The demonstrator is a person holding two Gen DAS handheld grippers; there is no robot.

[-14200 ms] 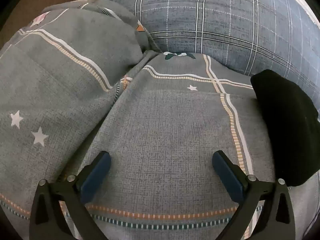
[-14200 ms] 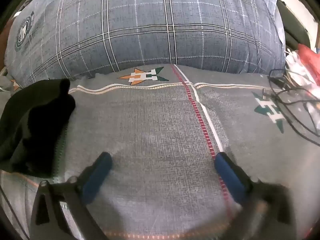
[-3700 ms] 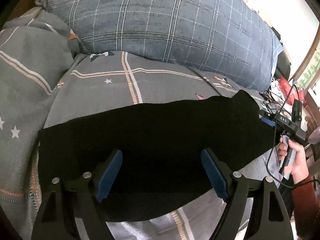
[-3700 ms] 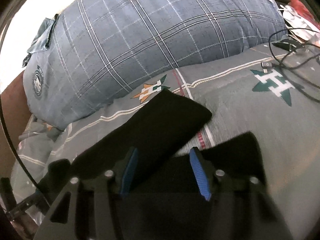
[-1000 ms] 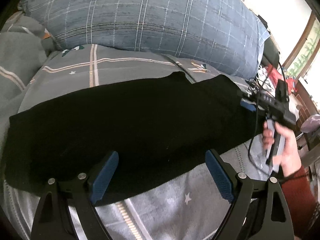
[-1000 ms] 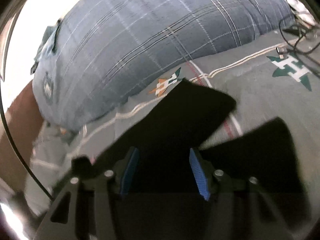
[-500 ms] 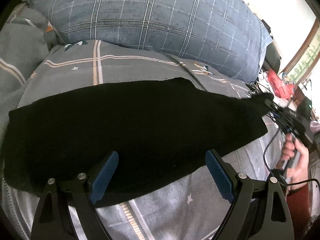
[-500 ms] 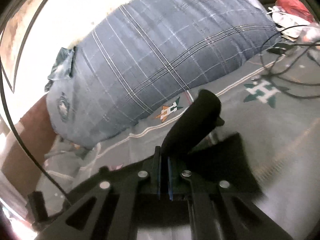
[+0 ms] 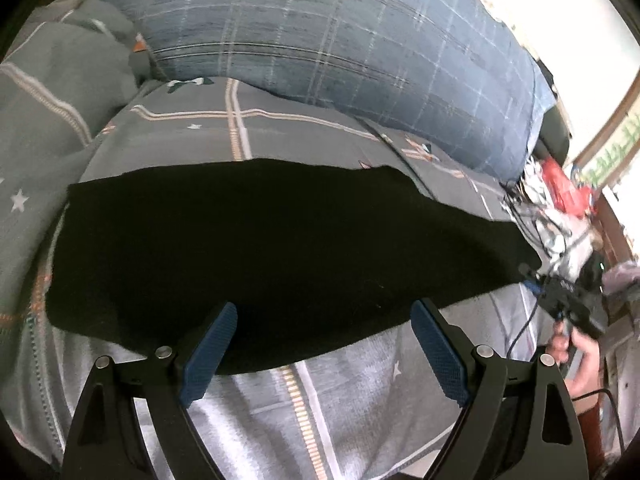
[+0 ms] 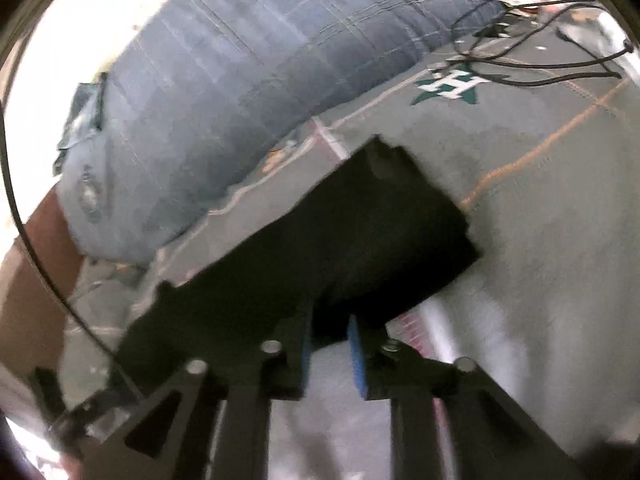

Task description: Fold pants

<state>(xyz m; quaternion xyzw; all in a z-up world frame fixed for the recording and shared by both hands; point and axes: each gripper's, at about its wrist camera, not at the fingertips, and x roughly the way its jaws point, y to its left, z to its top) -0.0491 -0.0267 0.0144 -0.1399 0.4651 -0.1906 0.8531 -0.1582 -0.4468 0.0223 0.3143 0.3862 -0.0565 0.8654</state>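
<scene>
- Daylight comes from the window [image 9: 612, 152] at the right edge of the left wrist view; it is blown out white there.
- Left view is fairly sharp at centre, slight smear on the plaid pillow [image 9: 320, 40].
- Black pants [image 9: 260, 248] read as flat black, no fold detail visible.
- Right wrist view is heavily motion-blurred; pillow [image 10: 240, 92] and cables [image 10: 532, 60] are smeared.
- White glare fills the upper left of the right view.
- Both views show fisheye bending and dark corner vignette.

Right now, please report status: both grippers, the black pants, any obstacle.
Left gripper open, empty, above the black fabric pants. Right gripper opening at the pants' end. Pants flat on the grey bedsheet. Black cables lie beyond, clear.
</scene>
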